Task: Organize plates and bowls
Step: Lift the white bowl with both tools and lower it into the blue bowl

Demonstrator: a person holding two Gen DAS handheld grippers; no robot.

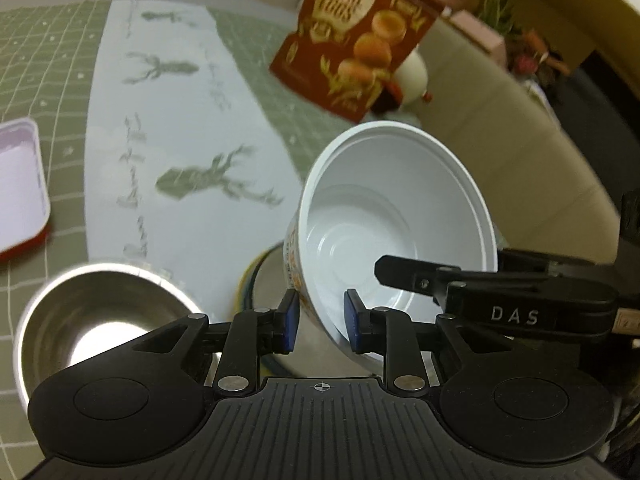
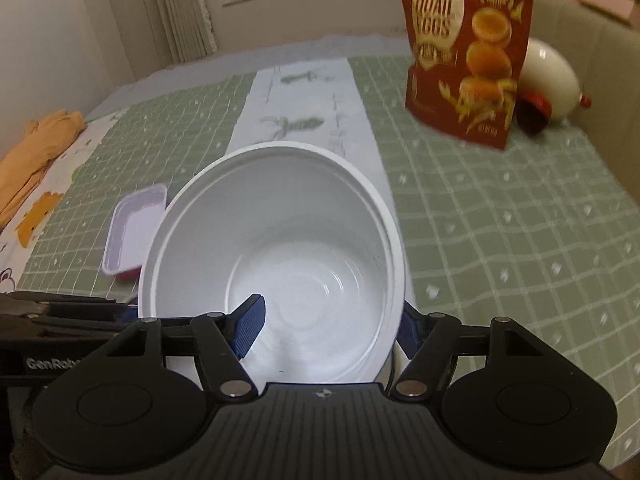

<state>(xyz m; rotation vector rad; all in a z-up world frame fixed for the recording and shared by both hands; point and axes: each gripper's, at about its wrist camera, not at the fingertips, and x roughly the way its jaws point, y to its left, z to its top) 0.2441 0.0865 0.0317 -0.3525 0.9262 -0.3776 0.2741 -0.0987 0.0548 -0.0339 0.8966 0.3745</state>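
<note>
A white paper bowl (image 1: 396, 216) with a printed outer wall is tilted and held in the air. My left gripper (image 1: 320, 322) straddles its near wall with one blue pad outside and one inside. My right gripper (image 2: 330, 326) also clamps the bowl (image 2: 276, 248), one pad inside and one outside the rim. Its black finger (image 1: 420, 276) shows in the left wrist view reaching into the bowl. A steel bowl (image 1: 100, 320) sits at lower left. A plate with a dark and yellow rim (image 1: 250, 276) lies under the paper bowl.
A red tray with a white inside (image 1: 20, 188) (image 2: 134, 232) lies on the green checked tablecloth (image 2: 500, 220). A red snack bag (image 2: 468, 52) stands at the back with a white ornament (image 2: 548, 76) behind it. Orange cloth (image 2: 36, 152) lies far left.
</note>
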